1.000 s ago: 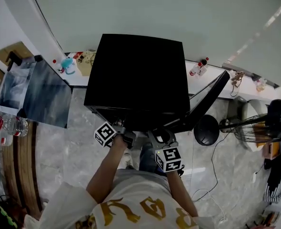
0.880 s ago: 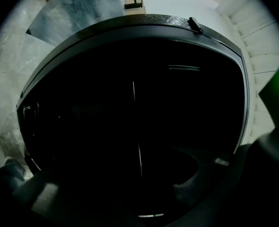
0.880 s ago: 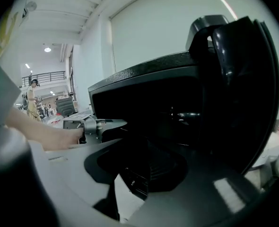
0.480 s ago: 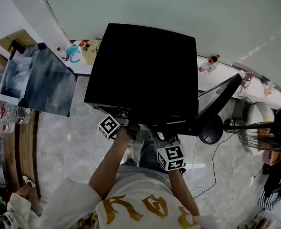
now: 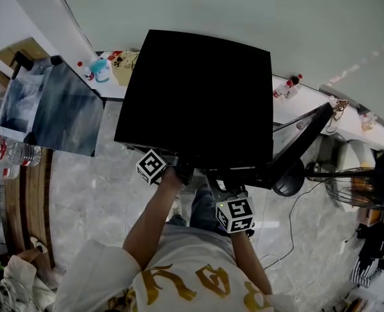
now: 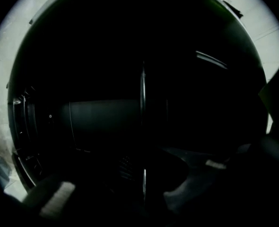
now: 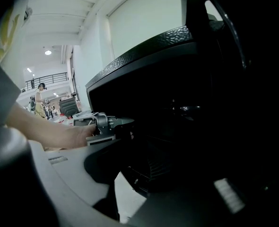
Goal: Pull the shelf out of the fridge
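Note:
From above, in the head view, the black fridge [image 5: 198, 96] shows its top, with its door [image 5: 296, 145] swung open to the right. Both grippers reach under its front edge. My left gripper [image 5: 178, 173] is open inside the dark fridge cavity. In the left gripper view a thin bright edge [image 6: 143, 93], apparently the shelf's, runs between the jaws of the left gripper [image 6: 130, 197], which stand apart. My right gripper [image 5: 219, 188] is open just to the right of it. The right gripper view shows the left gripper [image 7: 106, 124] and the hand holding it from the side. The shelf itself is lost in the dark.
A grey box [image 5: 55, 116] stands left of the fridge, beside a bench with bottles [image 5: 10, 158]. More bottles [image 5: 283, 88] sit on the ledge behind. A fan [image 5: 358, 187], a round black object [image 5: 288, 177] and a floor cable [image 5: 296, 239] lie to the right.
Both grippers have moved a little further in under the fridge's front edge. The head view has shifted slightly.

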Motion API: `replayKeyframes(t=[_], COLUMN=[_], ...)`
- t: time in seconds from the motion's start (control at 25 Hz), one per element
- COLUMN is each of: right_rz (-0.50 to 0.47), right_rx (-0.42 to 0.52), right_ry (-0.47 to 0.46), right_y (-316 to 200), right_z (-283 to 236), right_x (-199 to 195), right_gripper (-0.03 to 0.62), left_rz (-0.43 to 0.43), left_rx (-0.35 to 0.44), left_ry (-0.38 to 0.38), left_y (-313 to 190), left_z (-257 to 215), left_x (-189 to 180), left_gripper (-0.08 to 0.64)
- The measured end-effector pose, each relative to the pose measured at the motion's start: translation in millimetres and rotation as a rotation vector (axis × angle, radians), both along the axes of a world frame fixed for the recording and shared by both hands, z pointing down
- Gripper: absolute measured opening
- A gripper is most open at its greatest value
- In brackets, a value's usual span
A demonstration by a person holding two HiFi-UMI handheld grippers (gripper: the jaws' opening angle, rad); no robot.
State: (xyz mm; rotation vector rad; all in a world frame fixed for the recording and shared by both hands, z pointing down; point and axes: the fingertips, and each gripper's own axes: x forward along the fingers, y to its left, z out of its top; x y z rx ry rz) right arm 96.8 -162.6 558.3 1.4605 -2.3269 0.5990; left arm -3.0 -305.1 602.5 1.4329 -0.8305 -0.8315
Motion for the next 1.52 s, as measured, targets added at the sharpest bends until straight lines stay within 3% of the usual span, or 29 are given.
replayKeyframes(t=[0.56, 1.52], right_rz=[0.009, -0.023], right_rx=[0.018, 0.064], right_ry=[0.0, 0.012], right_y=[3, 31], right_z=[-6, -21], right_x=[-2, -19], right_gripper=[0.14, 0.135], left_rz=[0.023, 0.058], left_rx=[-0.007, -0.048], left_ry=[0.004, 0.005], left_y=[12, 74], left_z=[-1, 1], left_x=[-1, -10], left_gripper=[0.014, 0.014])
